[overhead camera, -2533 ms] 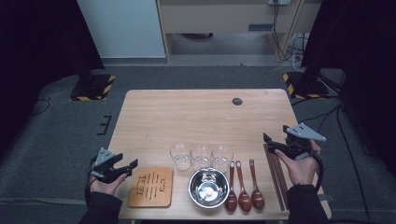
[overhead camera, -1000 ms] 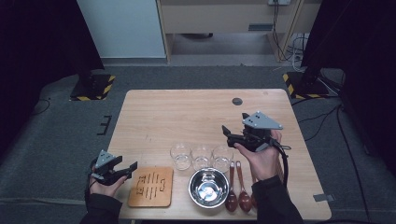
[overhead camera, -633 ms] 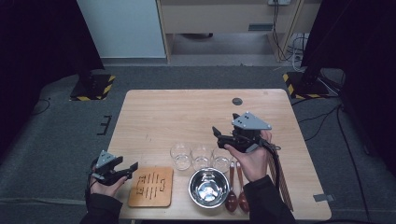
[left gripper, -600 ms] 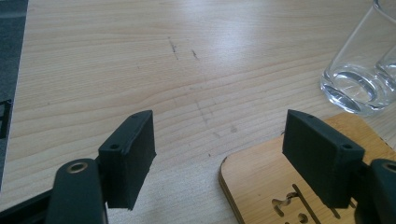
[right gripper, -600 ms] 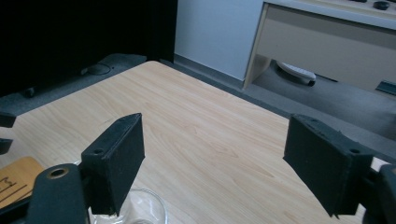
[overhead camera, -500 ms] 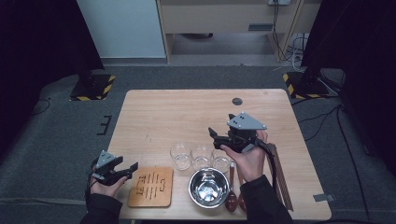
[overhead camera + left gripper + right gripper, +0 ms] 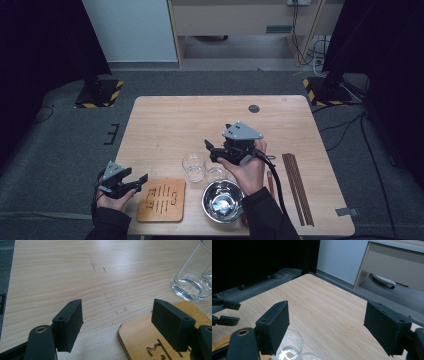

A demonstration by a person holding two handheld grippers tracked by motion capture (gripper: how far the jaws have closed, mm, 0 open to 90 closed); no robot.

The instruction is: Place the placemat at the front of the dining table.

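Note:
Three clear glasses stand in a row near the table's front; I see the left glass (image 7: pixel 194 166) and the middle glass (image 7: pixel 215 174), while my right hand covers the third. My right gripper (image 7: pixel 210 150) hovers just above them, pointing left, open and empty. In the right gripper view its jaws (image 7: pixel 329 327) frame bare table, with a glass (image 7: pixel 290 345) below the left jaw. My left gripper (image 7: pixel 140 181) rests at the front left corner, open and empty, beside a wooden slotted board (image 7: pixel 161 200). In the left gripper view its jaws (image 7: pixel 120 327) straddle the board's corner (image 7: pixel 147 337), a glass (image 7: pixel 191 280) beyond.
A steel bowl (image 7: pixel 222 201) sits at the front edge right of the board. Dark chopsticks (image 7: pixel 297 187) lie along the right side, and a spoon handle (image 7: pixel 270 180) peeks out beside my right forearm. A small black disc (image 7: pixel 254 108) lies near the far edge.
My right gripper has travelled left from the chopsticks at the table's right side to above the glasses. The left gripper has stayed put.

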